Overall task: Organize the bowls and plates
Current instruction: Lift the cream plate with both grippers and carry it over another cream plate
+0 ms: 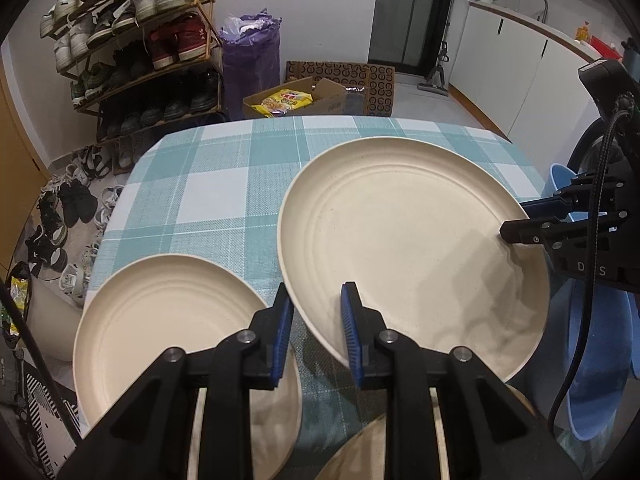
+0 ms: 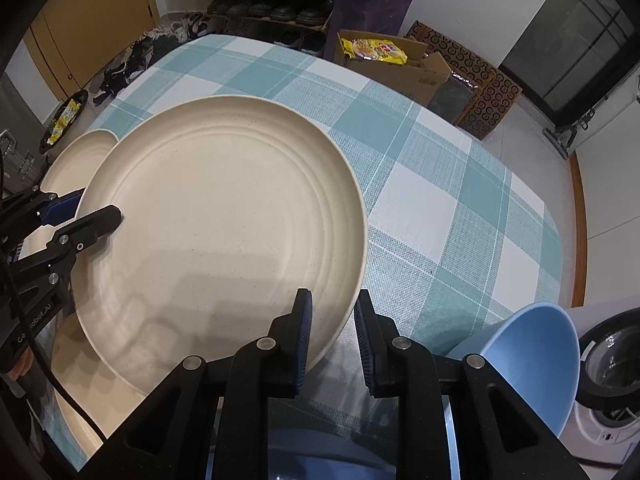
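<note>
A large cream plate (image 1: 400, 232) (image 2: 224, 216) hangs tilted above the checked tablecloth, held by both grippers at opposite rims. My left gripper (image 1: 317, 292) is shut on its near-left rim, blue pads on either side of the edge; in the right wrist view the left gripper (image 2: 98, 208) bites the far-left rim. My right gripper (image 2: 333, 298) is shut on the near-right rim, and in the left wrist view the right gripper (image 1: 516, 220) grips the right edge. A smaller cream plate (image 1: 168, 320) (image 2: 76, 156) lies flat on the table to the left.
A blue bowl (image 2: 532, 360) (image 1: 592, 360) stands tilted at the table's right edge. More cream dishware (image 2: 80, 380) lies under the lifted plate near the front. The teal checked tablecloth (image 2: 440, 184) stretches beyond. On the floor are a shoe rack (image 1: 132, 40) and a cardboard box (image 1: 304, 100).
</note>
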A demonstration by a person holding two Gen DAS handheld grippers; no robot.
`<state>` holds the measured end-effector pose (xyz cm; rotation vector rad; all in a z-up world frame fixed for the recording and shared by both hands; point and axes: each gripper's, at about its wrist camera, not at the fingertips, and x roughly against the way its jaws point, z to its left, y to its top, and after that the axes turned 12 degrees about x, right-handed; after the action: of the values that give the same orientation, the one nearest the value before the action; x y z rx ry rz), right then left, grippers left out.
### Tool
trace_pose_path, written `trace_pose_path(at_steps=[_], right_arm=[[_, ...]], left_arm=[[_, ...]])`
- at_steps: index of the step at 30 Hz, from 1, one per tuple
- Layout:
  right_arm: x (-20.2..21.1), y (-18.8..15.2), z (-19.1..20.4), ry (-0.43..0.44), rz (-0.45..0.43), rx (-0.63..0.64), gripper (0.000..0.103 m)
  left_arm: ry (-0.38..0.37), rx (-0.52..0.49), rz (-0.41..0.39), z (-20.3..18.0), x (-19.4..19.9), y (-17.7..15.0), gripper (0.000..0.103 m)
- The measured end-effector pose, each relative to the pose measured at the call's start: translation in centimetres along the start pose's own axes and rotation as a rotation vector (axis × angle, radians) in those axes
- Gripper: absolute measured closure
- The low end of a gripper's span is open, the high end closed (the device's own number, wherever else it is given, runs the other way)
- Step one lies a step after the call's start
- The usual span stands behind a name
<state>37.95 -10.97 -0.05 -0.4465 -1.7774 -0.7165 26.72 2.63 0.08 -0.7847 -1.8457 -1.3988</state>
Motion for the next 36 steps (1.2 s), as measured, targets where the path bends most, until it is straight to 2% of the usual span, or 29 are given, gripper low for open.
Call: trace_pose_path(at_steps=[16, 36], right_arm=[[4.7, -1.4, 2.0, -0.023, -0.080, 0.009, 0.081], [10.8, -4.6, 6.4, -0.038, -0.169, 0.038, 0.081]], left_arm=[[-0.002, 0.005, -0.078, 0.1, 4.7, -0.7, 0.081], [0.004, -0.002, -0.165, 1.1, 10.9, -3.8, 0.081]])
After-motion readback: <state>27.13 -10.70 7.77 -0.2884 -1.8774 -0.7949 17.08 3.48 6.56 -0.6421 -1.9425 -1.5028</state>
